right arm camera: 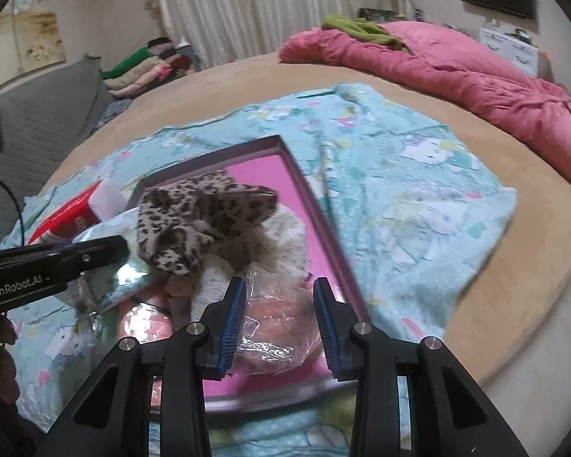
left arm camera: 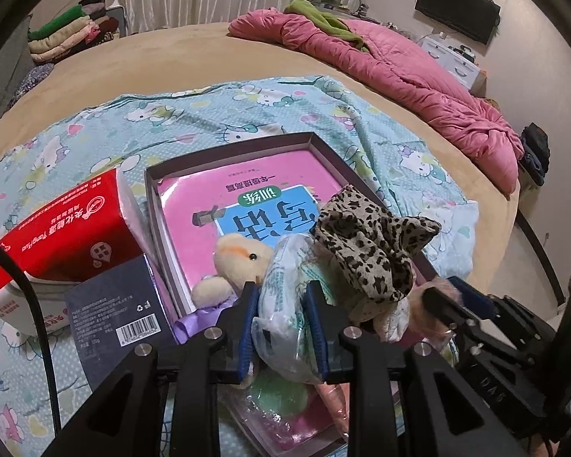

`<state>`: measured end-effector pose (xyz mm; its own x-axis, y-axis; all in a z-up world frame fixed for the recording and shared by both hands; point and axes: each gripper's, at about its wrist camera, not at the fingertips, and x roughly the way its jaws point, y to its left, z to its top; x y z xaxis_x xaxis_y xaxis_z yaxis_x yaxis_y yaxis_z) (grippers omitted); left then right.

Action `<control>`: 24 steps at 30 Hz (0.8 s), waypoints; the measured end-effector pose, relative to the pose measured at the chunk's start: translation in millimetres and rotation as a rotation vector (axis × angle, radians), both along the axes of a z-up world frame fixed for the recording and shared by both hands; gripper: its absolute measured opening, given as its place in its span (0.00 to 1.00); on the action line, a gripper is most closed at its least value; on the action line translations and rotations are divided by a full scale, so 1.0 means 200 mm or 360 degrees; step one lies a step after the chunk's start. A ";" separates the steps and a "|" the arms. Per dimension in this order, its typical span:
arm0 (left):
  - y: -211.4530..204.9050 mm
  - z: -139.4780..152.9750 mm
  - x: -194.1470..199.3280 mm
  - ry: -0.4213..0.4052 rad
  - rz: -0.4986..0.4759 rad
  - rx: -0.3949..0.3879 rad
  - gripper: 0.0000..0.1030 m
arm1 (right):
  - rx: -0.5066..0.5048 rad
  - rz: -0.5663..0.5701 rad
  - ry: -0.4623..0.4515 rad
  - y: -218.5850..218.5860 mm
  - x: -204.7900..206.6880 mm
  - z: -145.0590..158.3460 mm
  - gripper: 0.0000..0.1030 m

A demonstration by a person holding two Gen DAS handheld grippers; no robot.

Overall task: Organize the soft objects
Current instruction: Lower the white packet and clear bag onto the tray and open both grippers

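On the bed, in the left wrist view, a shallow purple box (left arm camera: 160,205) is seen lying on a cartoon-cat sheet (left arm camera: 209,114), with a pink workbook (left arm camera: 247,198) flat inside it. The left gripper (left arm camera: 281,320) is closed narrowly on a clear packet with green print (left arm camera: 285,304), both blue pads pressed against its sides. A cream plush chick (left arm camera: 240,255) is laid on the workbook just behind the packet, and a leopard-print cloth (left arm camera: 365,243) is draped over the box's right edge. A red tissue pack (left arm camera: 68,224) and a dark carton (left arm camera: 122,312) are set to the left of the box.

In the right wrist view, the right gripper (right arm camera: 279,327) is held partly open around a crinkled clear plastic bag (right arm camera: 274,323) in the box; whether the pads press it cannot be told. The leopard-print cloth (right arm camera: 194,213) is heaped just beyond, beside the left gripper's black body (right arm camera: 57,262).
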<state>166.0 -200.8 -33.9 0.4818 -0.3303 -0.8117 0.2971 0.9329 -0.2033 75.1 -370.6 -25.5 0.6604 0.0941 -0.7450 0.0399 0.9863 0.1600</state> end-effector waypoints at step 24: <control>-0.01 0.00 -0.04 0.0007 -0.0042 -0.0006 0.26 | 0.0014 0.0070 -0.0100 0.05 0.03 0.01 0.42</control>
